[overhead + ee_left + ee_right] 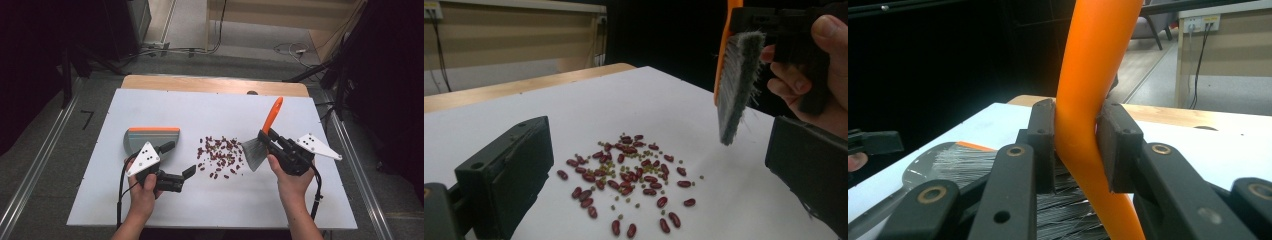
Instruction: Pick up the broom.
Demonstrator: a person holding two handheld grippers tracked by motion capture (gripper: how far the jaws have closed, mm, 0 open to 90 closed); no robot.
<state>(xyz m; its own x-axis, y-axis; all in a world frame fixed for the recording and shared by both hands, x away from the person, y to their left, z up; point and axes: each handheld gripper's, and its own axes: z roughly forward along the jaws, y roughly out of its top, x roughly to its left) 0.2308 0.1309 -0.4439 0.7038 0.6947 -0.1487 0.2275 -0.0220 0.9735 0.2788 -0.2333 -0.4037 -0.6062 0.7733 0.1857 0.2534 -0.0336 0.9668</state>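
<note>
At the left of the white worktop [150, 210] lies a grey plastic dustpan with an orange front edge [150, 136], flat on the surface and just beyond the left gripper [181, 160]. That gripper sits in the person's left hand [142, 192] with its jaws spread apart and nothing between them; in the left gripper view the two black jaws frame the spill from either side without touching it. In the middle of the worktop lies a loose scatter of dark red kidney beans mixed with small green beans [218, 156], spread thin and lying between the two grippers. Just right of the scatter hangs a hand brush with grey bristles and a curved orange plastic handle [260, 145], its bristles pointing down toward the worktop near the beans' right edge and lifted clear of the surface. The right gripper [1075, 145], carried in the person's right hand [290, 182], is clamped on the orange handle, one pad on each side.
</note>
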